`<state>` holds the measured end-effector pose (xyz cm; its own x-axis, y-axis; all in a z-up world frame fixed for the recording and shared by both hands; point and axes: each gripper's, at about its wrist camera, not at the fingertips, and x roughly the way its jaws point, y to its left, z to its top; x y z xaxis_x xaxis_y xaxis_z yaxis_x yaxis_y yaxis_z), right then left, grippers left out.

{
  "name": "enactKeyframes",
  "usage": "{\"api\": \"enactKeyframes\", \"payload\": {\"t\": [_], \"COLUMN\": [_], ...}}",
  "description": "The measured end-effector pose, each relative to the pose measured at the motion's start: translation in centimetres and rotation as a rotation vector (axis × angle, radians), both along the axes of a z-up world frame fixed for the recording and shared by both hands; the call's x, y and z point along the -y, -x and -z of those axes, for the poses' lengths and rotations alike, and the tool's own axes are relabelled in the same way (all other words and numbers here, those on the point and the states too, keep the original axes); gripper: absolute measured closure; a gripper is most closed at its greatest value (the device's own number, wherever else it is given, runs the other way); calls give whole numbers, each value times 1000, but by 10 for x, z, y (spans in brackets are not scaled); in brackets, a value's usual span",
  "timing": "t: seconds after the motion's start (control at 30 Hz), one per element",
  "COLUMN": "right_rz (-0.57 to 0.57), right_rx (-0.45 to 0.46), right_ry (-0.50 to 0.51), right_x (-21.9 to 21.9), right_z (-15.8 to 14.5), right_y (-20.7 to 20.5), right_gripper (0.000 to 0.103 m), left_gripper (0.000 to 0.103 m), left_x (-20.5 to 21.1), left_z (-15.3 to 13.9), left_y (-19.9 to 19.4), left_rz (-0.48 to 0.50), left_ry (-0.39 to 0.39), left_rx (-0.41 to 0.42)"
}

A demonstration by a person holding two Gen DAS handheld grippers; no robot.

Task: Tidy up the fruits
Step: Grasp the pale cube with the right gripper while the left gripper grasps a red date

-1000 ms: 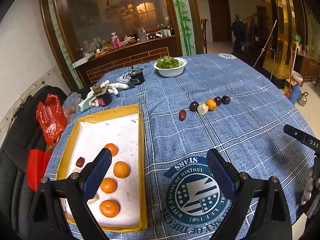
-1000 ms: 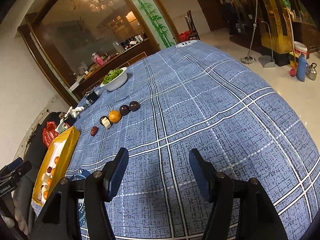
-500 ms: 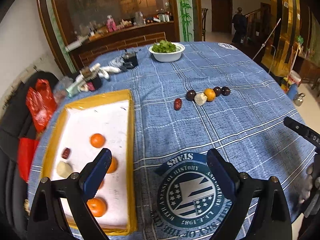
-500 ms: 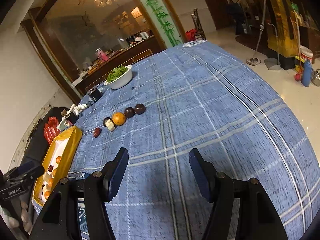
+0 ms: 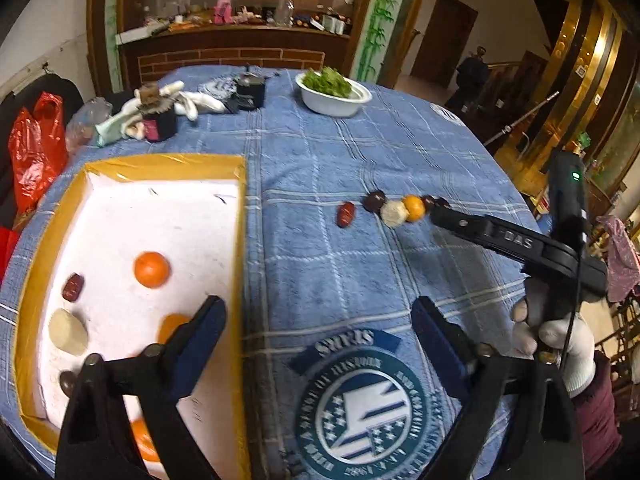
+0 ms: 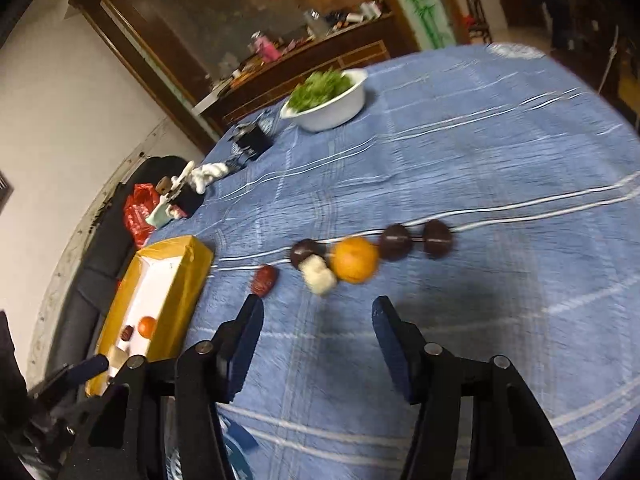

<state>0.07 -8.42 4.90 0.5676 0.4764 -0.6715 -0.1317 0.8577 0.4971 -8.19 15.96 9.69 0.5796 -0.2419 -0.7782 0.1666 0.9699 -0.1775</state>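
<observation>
Right gripper tilts down toward the orange — jaws just narrowing, empty; left gripper likewise.

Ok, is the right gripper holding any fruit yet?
No, the right gripper is empty, its fingers apart above the cloth, short of the orange in the row.

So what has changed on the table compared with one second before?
The right gripper has swung toward the fruit row and now hangs just short of it, jaws open, empty, closing a little. The left gripper tipped toward the tray, open and empty, jaws also narrowing. Nothing was grasped or released; the fruits, tray and bowl stayed put.
</observation>
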Motion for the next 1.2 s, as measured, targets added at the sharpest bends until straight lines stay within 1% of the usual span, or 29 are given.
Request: {"api": "enactKeyframes", "payload": {"t": [0.03, 0.1, 0.2, 0.27, 0.37, 0.47, 0.5, 0.53, 0.6, 0.63, 0.8, 0.93, 0.97, 1.0, 1.03, 1.07, 1.2], "right_rz": [-8, -19, -12, -17, -6, -9, -22, -44, -48, -54, -32, 25, 43, 57, 65, 72, 78], "right_rx": [-6, -12, -1, 33, 63, 105, 113, 100, 115, 110, 131, 165, 168, 165, 160, 152, 112], "right_ry": [-8, 8, 69, 96, 155, 264, 301, 330, 353, 351, 228, 154, 138, 122, 112, 103, 74], "right_x": [-5, -17, -31, -37, -47, -57, -60, -63, -65, -65, -46, -23, -16, -10, -6, -3, 4], "right_z": [2, 6, 10, 8, 7, 10, 11, 16, 17, 17, -1, -18, -19, -19, -18, -17, -10], "right_y": [-5, -14, -26, -29, -32, -30, -29, -29, -26, -25, -13, 3, 5, 5, 4, 3, -5], "right_gripper": [42, 42, 42, 43, 49, 63, 80, 83, 84, 84, 84, 84, 84, 84, 84, 84, 84], "left_gripper": [25, 31, 32, 32, 32, 32, 32, 32, 32, 32, 32, 32, 34, 42, 53, 56, 57], "left_x": [-2, -7, -11, -12, -13, -12, -10, -8, -2, 1, 24, 44, 48, 53, 58, 64, 83], "left_z": [-1, -2, -1, 0, 3, 4, 4, 4, 6, 8, 21, 36, 40, 44, 49, 54, 70], "left_y": [-2, -7, -15, -20, -28, -35, -37, -40, -46, -48, -67, -94, -100, -106, -113, -120, -136], "left_rz": [-2, -8, -10, -11, -12, -10, -8, -2, 12, 17, 61, 97, 102, 106, 108, 111, 128], "left_ry": [-2, 0, 4, 3, -1, -10, -14, -22, -36, -41, -82, -72, -70, -72, -82, -97, -161], "left_rx": [6, 9, 9, 8, 0, 0, 1, 2, -3, -5, -38, -87, -94, -99, -106, -112, -115]}}
